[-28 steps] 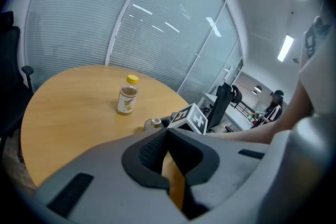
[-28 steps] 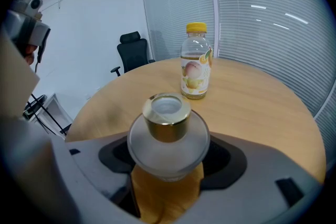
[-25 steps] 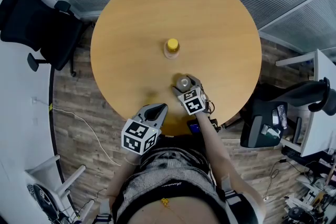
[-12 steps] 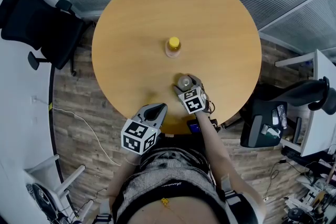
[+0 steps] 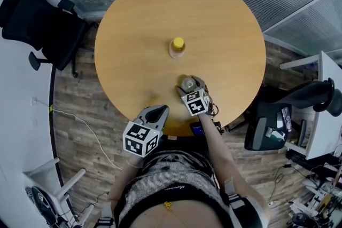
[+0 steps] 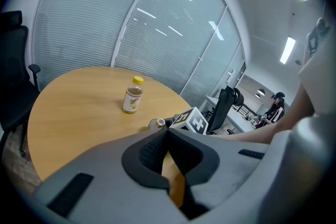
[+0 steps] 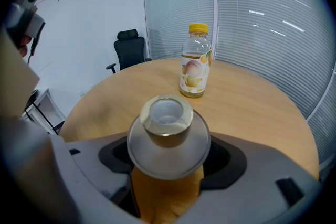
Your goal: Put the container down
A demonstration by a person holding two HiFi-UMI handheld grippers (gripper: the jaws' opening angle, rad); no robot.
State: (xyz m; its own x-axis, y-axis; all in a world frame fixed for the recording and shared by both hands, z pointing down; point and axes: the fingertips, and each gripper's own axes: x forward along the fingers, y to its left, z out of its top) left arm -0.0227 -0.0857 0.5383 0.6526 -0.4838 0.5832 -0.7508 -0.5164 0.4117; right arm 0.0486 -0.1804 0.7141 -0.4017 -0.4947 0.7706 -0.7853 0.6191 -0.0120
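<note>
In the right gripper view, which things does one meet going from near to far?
Metal container between the jaws → yellow-capped bottle on the round table → black office chair beyond it.

Matt grey plastic forms my right gripper (image 7: 168,159), dull smooth metal the container (image 7: 167,136), smooth satin wood the table (image 7: 252,107), and clear glossy plastic the bottle (image 7: 195,63).

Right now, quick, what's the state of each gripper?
Left gripper: closed, holding nothing.
Right gripper: closed on the metal container.
</note>
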